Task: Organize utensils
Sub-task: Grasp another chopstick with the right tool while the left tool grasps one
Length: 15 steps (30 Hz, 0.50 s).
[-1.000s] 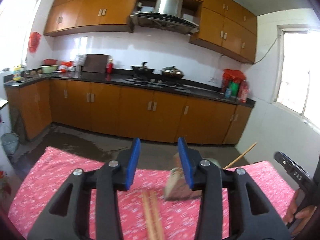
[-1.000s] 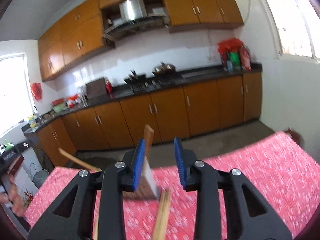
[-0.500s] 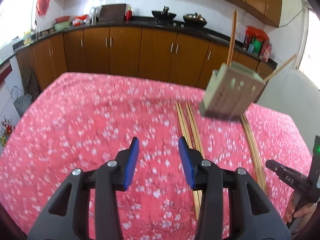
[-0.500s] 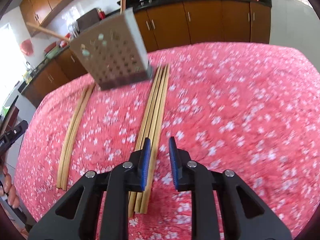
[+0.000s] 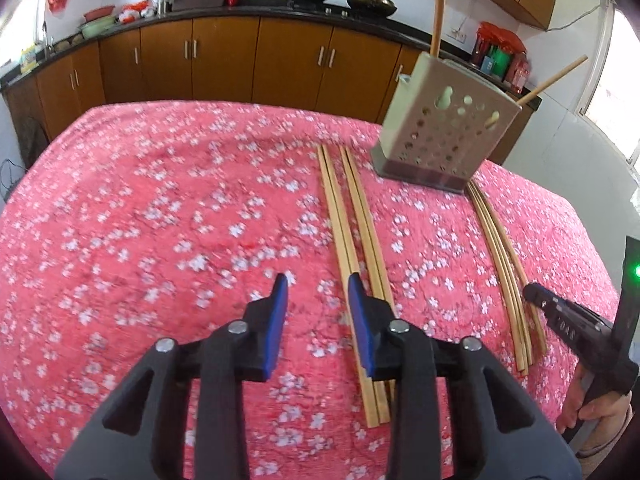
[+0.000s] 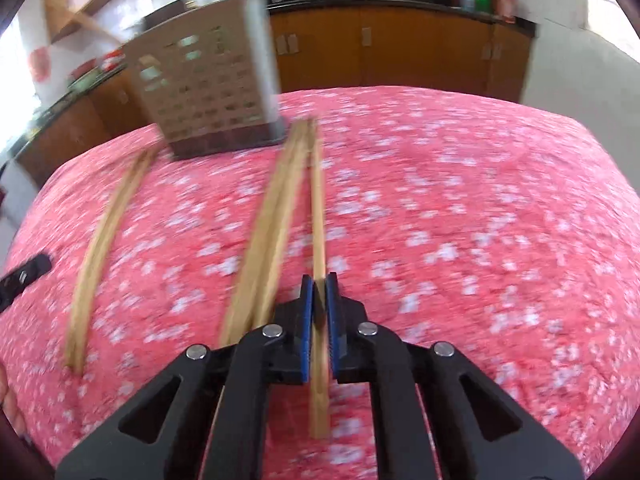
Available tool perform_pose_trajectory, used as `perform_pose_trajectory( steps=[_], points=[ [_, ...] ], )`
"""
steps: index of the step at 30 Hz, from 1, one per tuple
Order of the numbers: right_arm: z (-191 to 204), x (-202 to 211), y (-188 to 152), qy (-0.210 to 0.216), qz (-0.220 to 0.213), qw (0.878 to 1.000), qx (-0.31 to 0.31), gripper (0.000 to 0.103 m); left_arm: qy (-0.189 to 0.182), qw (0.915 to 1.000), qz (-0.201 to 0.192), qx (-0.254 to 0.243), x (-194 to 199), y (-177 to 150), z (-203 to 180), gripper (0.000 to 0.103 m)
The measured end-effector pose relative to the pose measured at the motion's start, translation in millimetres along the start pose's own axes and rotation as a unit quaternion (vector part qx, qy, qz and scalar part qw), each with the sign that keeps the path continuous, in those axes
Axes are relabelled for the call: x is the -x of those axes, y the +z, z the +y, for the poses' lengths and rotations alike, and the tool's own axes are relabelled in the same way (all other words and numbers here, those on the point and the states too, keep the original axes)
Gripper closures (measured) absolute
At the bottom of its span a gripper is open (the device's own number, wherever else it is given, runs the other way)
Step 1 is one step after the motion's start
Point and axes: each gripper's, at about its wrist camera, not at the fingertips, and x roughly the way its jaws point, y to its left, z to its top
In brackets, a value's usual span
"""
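Observation:
A beige perforated utensil holder (image 5: pixel 442 138) (image 6: pixel 208 84) stands at the far side of the table and holds two chopsticks. Wooden chopsticks lie on the red flowered cloth in two groups: one group (image 5: pixel 352 248) just right of my left gripper, another (image 5: pixel 502 264) further right. My left gripper (image 5: pixel 318 294) is open and empty, low over the cloth. My right gripper (image 6: pixel 319 282) is shut on a single chopstick (image 6: pixel 318 216), with the rest of that group (image 6: pixel 268 236) beside it on the left.
The table has a red flowered cloth (image 5: pixel 160 220). Brown kitchen cabinets (image 5: pixel 224 56) and a dark counter with pots run behind it. The right gripper's body (image 5: pixel 576 332) shows at the right edge of the left wrist view.
Both grippers dropped from looking at the kitchen to low over the table. My right gripper closed on one chopstick. My left gripper stayed open and moved closer to the cloth.

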Motion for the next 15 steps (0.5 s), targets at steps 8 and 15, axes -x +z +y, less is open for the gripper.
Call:
perform_pose_trajectory(
  steps=[8, 15],
  points=[
    [-13, 0, 1, 0.001, -0.002, 1.000, -0.011, 0.095, -0.016, 0.9993, 0.026, -0.021, -16, -7, -15, 0.086],
    [-14, 1, 2, 0.003, -0.001, 1.000, -0.009, 0.095, -0.001, 0.9992, 0.031, -0.025, -25, -10, -16, 0.089]
  ],
)
